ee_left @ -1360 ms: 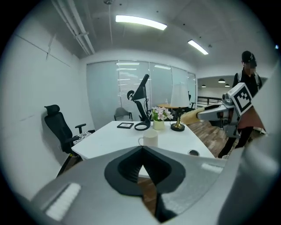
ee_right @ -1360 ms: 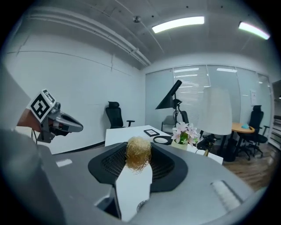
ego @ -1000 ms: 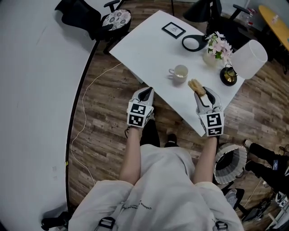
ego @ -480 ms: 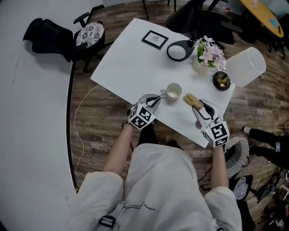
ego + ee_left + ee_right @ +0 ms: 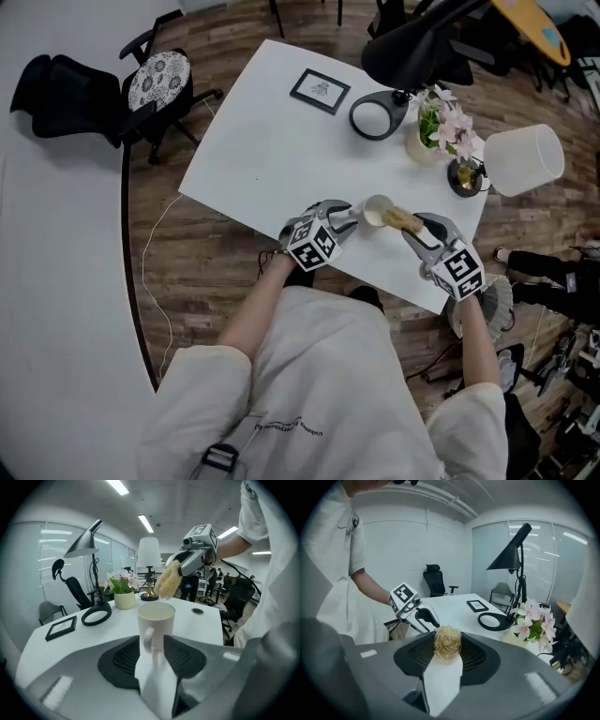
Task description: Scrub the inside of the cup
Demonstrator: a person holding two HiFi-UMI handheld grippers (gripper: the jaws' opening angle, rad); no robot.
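A white desk stands aslant on a wood-plank floor with a black chair by its far corner. Along its far side it bears a framed picture, a black lamp, a pot of flowers and a white-shaded lamp. The cup stands upright close to the desk's near edge, its handle between the fingers of the left gripper, which are released and not pressing it, while the right gripper has its fingers clenched on a tan scrubber whose tip hangs just over the cup's rim.
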